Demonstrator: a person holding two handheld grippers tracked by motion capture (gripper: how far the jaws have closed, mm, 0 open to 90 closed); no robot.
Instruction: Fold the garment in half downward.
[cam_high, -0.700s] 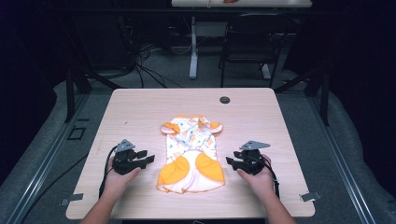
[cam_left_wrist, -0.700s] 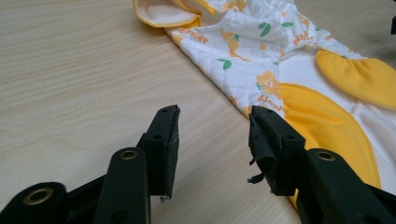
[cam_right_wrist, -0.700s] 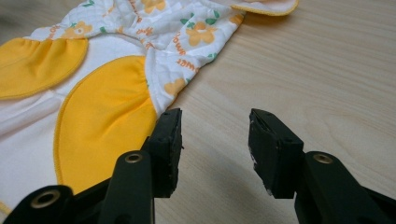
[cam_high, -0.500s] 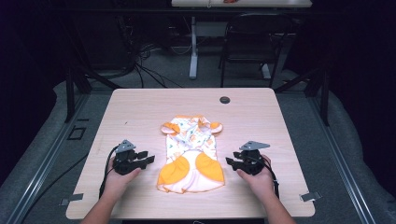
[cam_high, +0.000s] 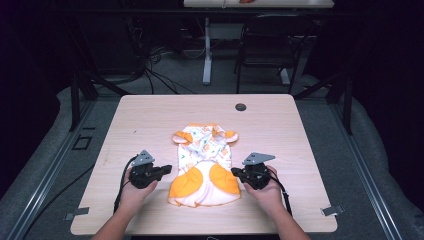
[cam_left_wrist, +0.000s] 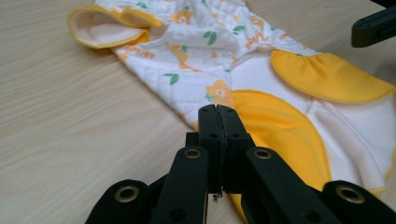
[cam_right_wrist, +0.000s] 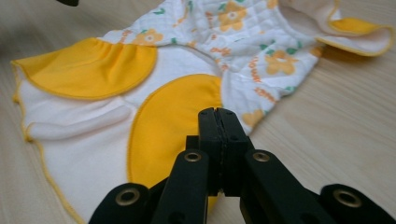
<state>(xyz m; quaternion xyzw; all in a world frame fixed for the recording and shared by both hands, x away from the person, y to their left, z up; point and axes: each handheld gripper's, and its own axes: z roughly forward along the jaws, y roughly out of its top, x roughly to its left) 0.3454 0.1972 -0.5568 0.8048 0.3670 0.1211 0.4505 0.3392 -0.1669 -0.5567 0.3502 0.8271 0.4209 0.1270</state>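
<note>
A small white baby garment (cam_high: 204, 162) with orange flower print and two yellow rounded panels lies flat in the middle of the wooden table (cam_high: 150, 120). My left gripper (cam_high: 167, 169) rests on the table just left of its lower edge, jaws shut with nothing between them. In the left gripper view the shut tips (cam_left_wrist: 218, 117) point at the garment (cam_left_wrist: 261, 84) over its yellow panel edge. My right gripper (cam_high: 234, 171) sits just right of the garment, shut and empty. Its tips (cam_right_wrist: 218, 119) point at the other yellow panel of the garment (cam_right_wrist: 177, 88).
A small dark round disc (cam_high: 241, 107) lies near the table's far edge. Beyond the table stand a chair (cam_high: 270, 45) and a table leg (cam_high: 206, 50) among floor cables. Metal brackets (cam_high: 331, 210) sit at the front corners.
Both grippers have edged slightly inward toward the garment. The garment has not moved.
</note>
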